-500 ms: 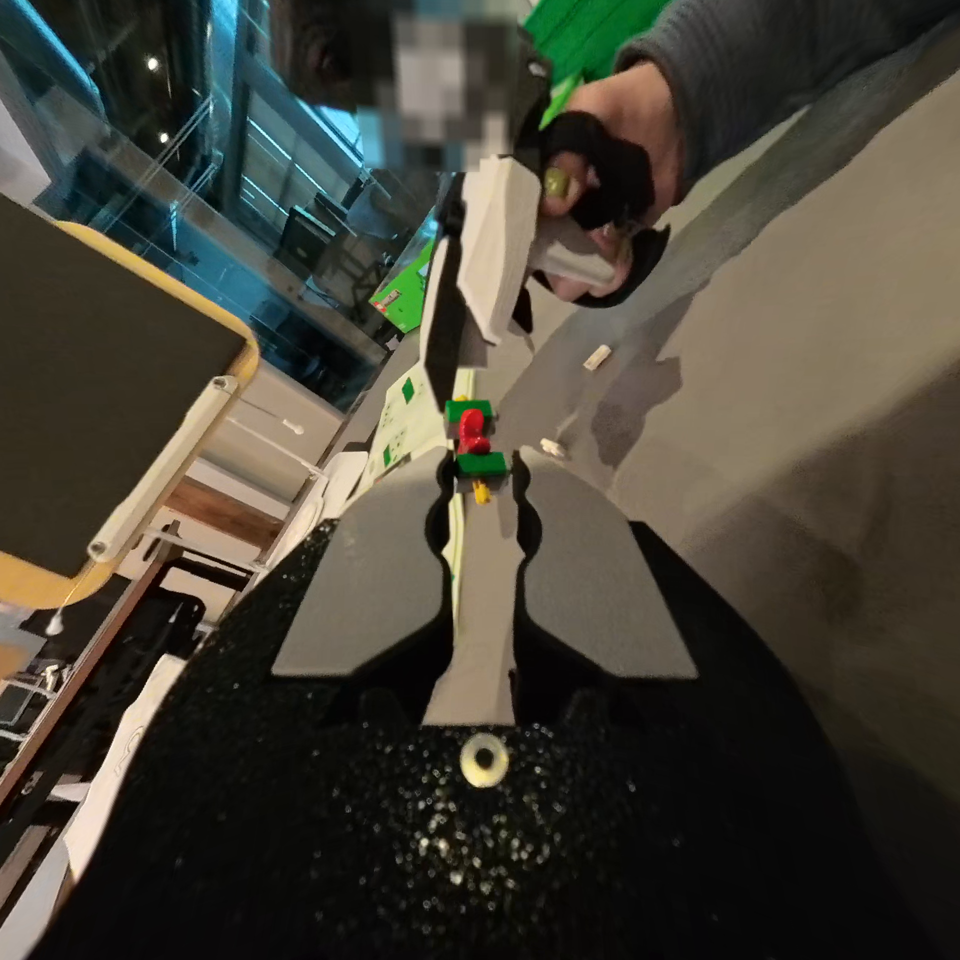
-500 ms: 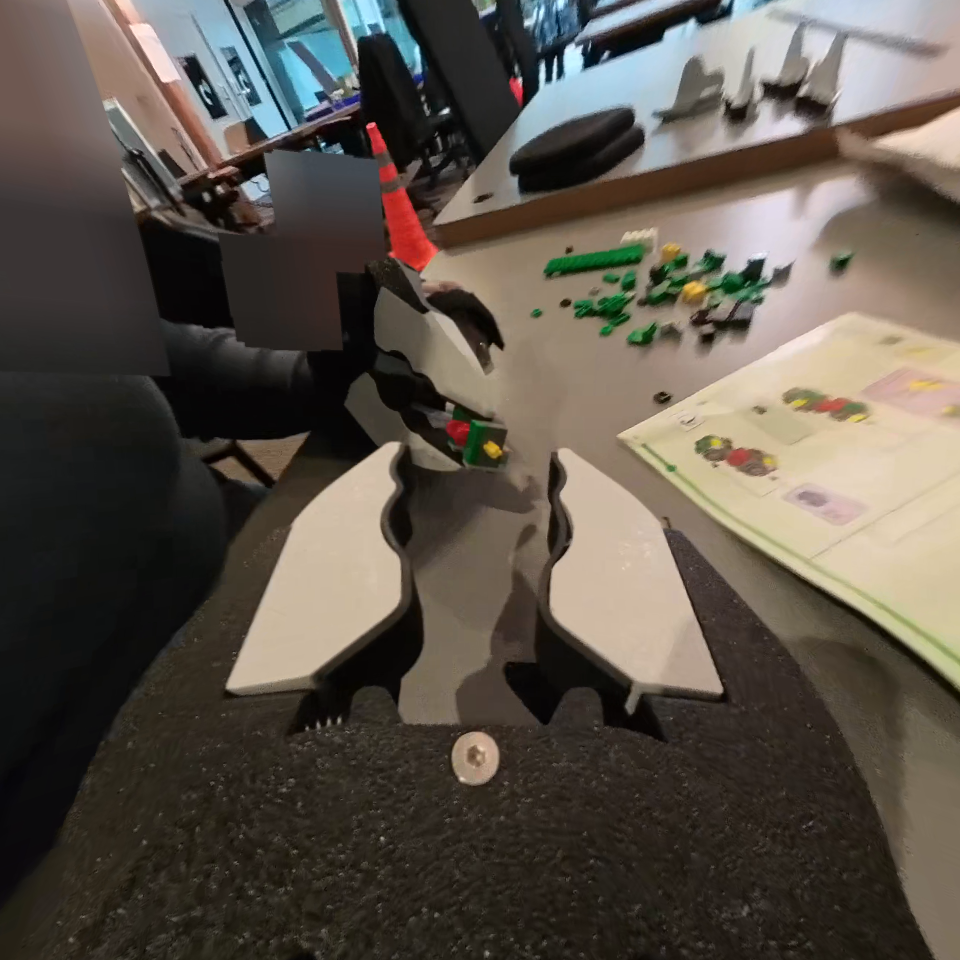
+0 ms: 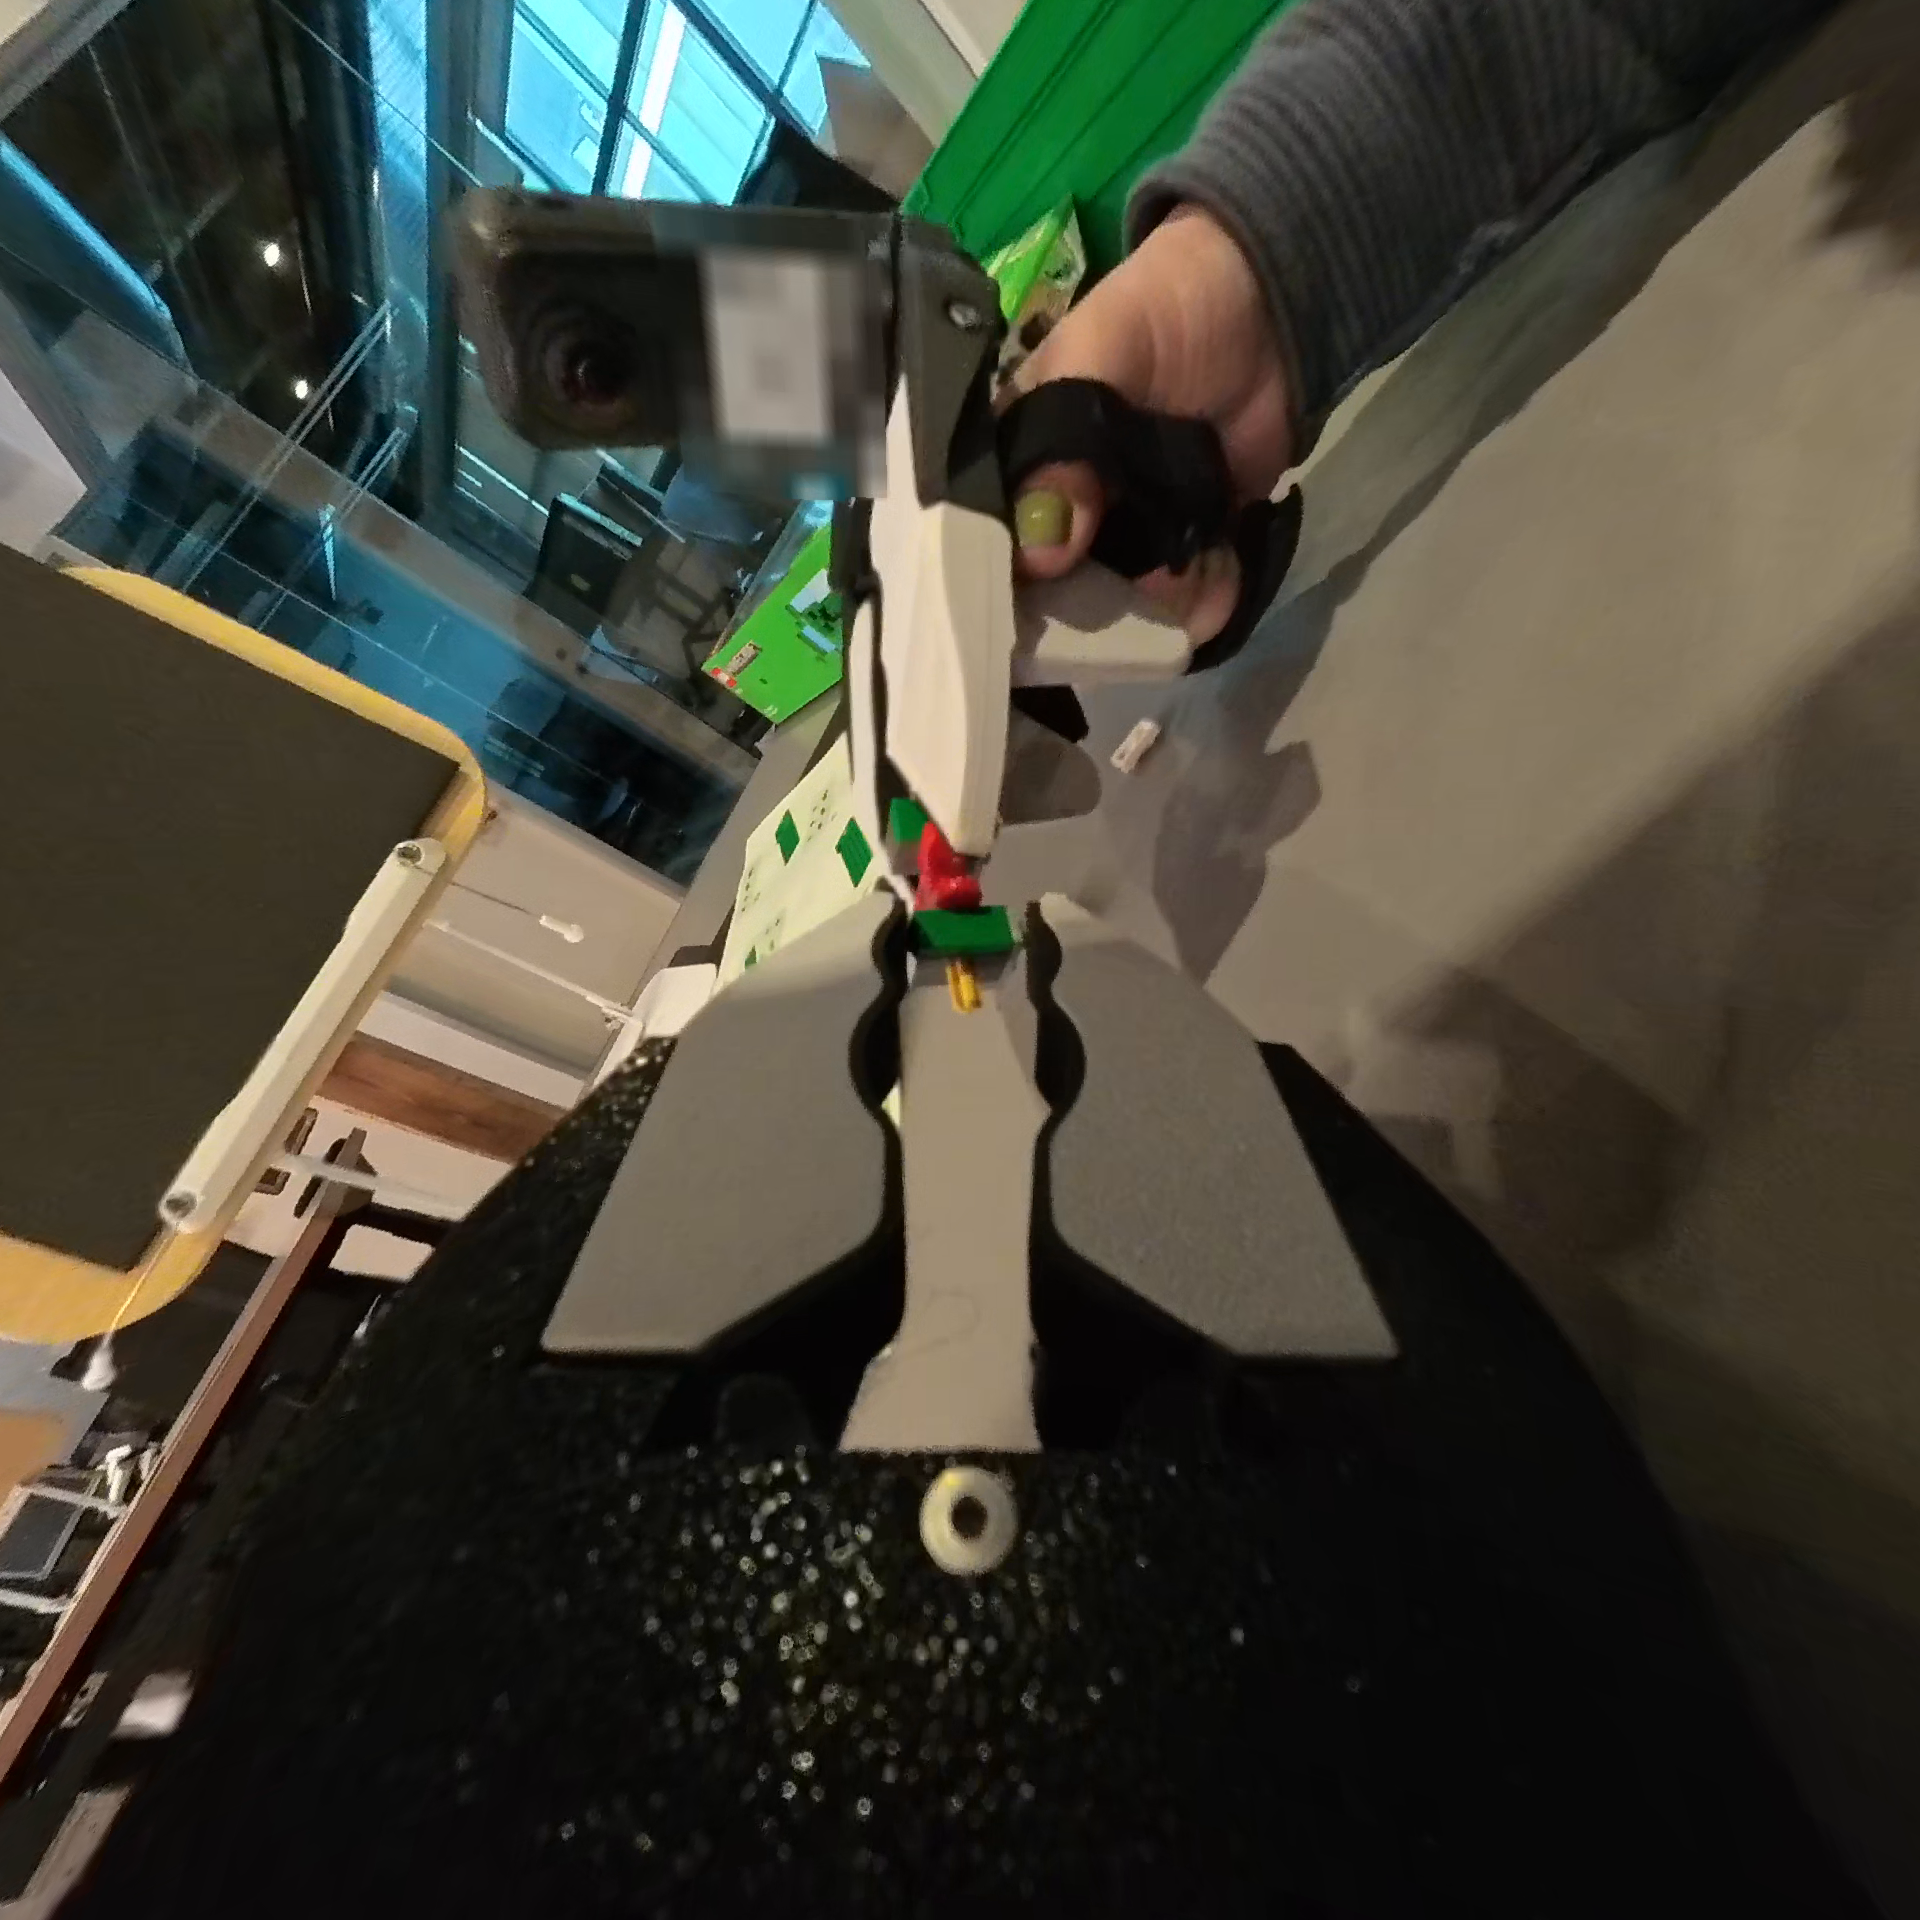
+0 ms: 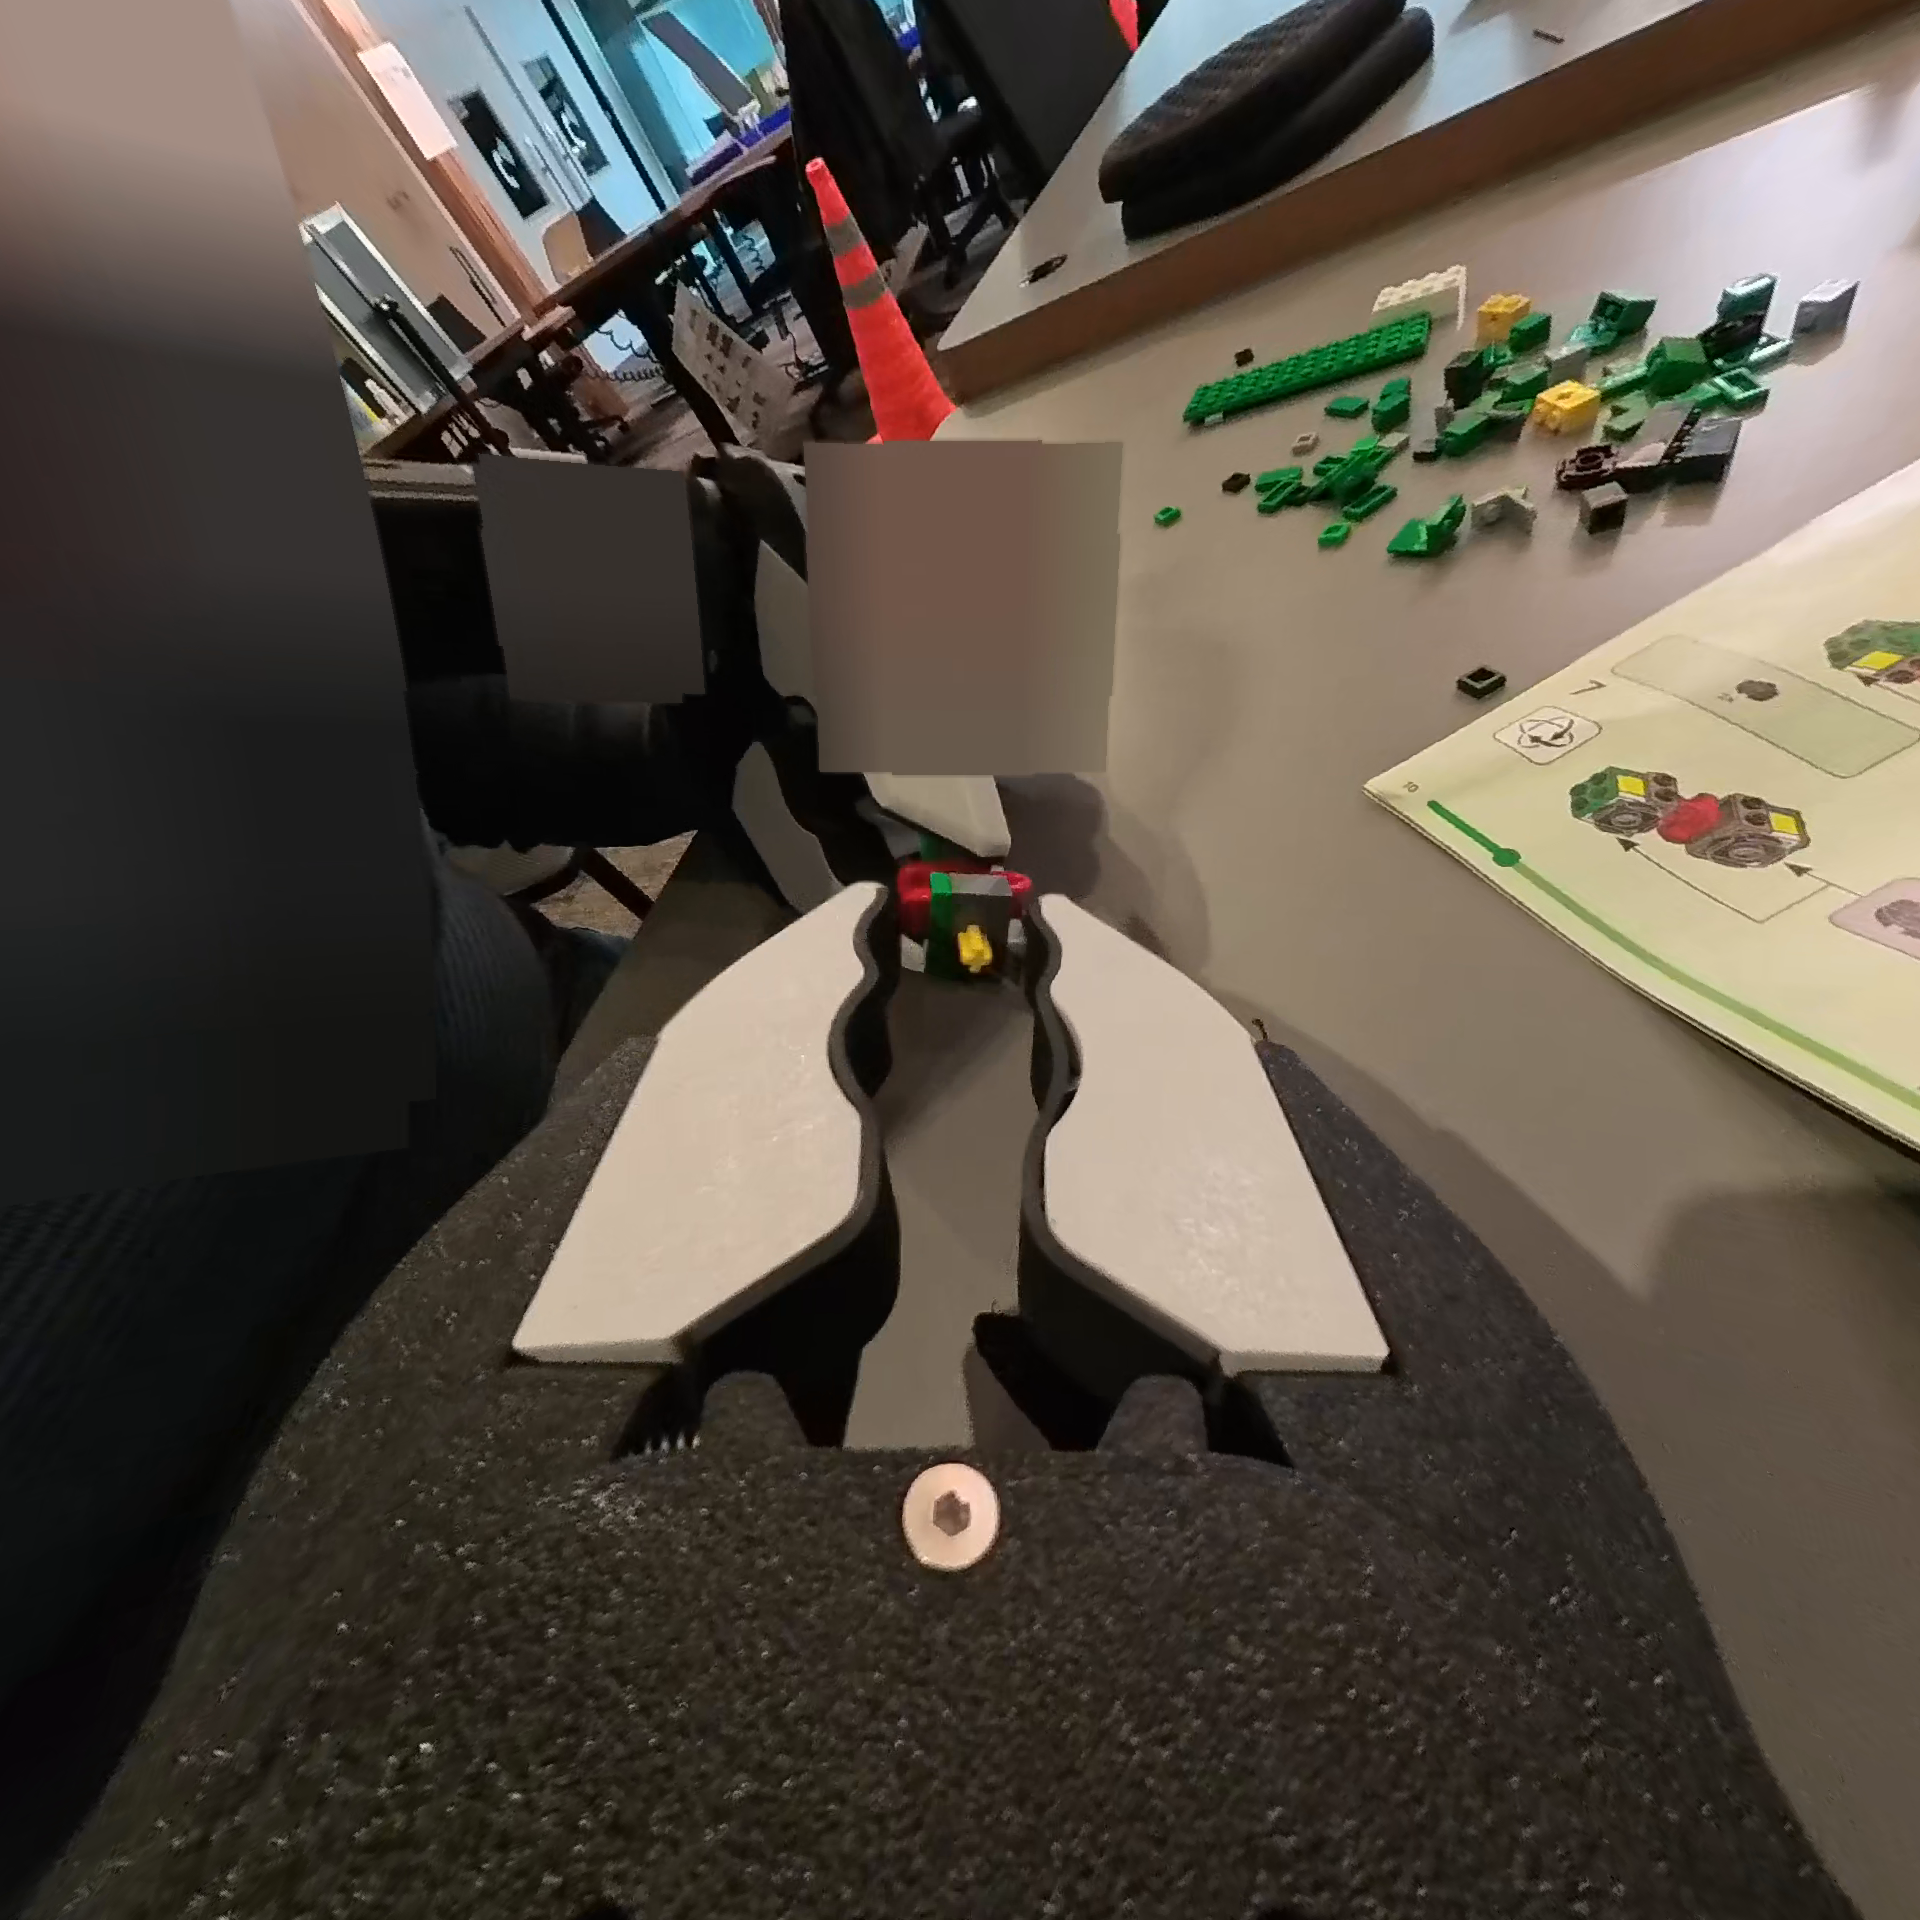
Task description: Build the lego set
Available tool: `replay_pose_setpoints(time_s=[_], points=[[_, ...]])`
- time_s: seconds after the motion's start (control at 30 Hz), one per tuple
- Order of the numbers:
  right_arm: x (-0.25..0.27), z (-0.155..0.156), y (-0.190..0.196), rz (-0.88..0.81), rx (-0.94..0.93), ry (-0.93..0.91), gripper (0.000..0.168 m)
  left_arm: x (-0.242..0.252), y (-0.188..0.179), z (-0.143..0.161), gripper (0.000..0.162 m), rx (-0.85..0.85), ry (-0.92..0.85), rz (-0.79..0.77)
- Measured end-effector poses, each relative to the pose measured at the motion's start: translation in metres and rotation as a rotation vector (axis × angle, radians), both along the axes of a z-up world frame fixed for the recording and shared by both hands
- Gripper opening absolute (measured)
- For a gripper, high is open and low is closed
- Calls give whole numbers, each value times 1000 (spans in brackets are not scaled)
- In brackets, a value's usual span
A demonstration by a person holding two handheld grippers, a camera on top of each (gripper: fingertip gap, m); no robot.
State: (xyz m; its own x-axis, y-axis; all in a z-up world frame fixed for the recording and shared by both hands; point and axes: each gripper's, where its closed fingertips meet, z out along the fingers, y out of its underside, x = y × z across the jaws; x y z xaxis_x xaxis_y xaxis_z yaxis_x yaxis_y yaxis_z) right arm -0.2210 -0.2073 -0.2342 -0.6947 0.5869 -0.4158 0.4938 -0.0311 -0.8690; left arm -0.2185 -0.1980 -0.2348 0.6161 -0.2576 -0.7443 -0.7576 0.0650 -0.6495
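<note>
1. Left wrist view: the left gripper [image 3: 961,925] pinches the green block end of the small lego assembly [image 3: 951,904] at its fingertips, with a yellow peg [image 3: 966,982] poking back between the fingers.
2. The assembly's red middle piece [image 3: 943,868] runs from that green block up to the right gripper [image 3: 935,831], whose white fingers come down onto the far end; a person's hand [image 3: 1143,416] grips its handle.
3. Right wrist view: the right gripper [image 4: 956,925] has its fingers drawn in close on either side of the assembly [image 4: 956,920], at its sides; whether they actually press it I cannot tell.
4. The assembly is held off the grey table [image 4: 1299,675], between the two grippers, the left gripper's white finger [image 4: 935,810] just beyond it.
5. Loose lego pieces [image 4: 1538,405], mostly green with some yellow and grey, lie scattered well beyond the assembly to the right, a long green plate [image 4: 1309,369] among them.
6. An open instruction booklet [image 4: 1714,831] lies on the table to the right of the assembly.
7. An orange cone [image 4: 873,312] stands beyond the table's far edge.
</note>
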Motion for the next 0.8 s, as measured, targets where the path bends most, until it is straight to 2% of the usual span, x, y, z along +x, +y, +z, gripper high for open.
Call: replay_pose_setpoints(time_s=[0.03,0.17,0.23,0.37,0.5,0.8], points=[[1,2,0,7,-6,7,22,1,-1,2,22,13,-18,-14],[2,8,6,-8,34,118,22,3,-4,20,50,39,-256,-78],[3,14,10,-14,63,211,22,-1,-3,21,54,-7,-390,-92],[10,21,13,-3,138,379,22,8,-1,24,44,-103,-620,-195],[15,26,10,12,165,482,22,12,4,34,37,-118,-792,-246],[16,30,10,6,168,533,22,15,3,34,24,-145,-818,-278]])
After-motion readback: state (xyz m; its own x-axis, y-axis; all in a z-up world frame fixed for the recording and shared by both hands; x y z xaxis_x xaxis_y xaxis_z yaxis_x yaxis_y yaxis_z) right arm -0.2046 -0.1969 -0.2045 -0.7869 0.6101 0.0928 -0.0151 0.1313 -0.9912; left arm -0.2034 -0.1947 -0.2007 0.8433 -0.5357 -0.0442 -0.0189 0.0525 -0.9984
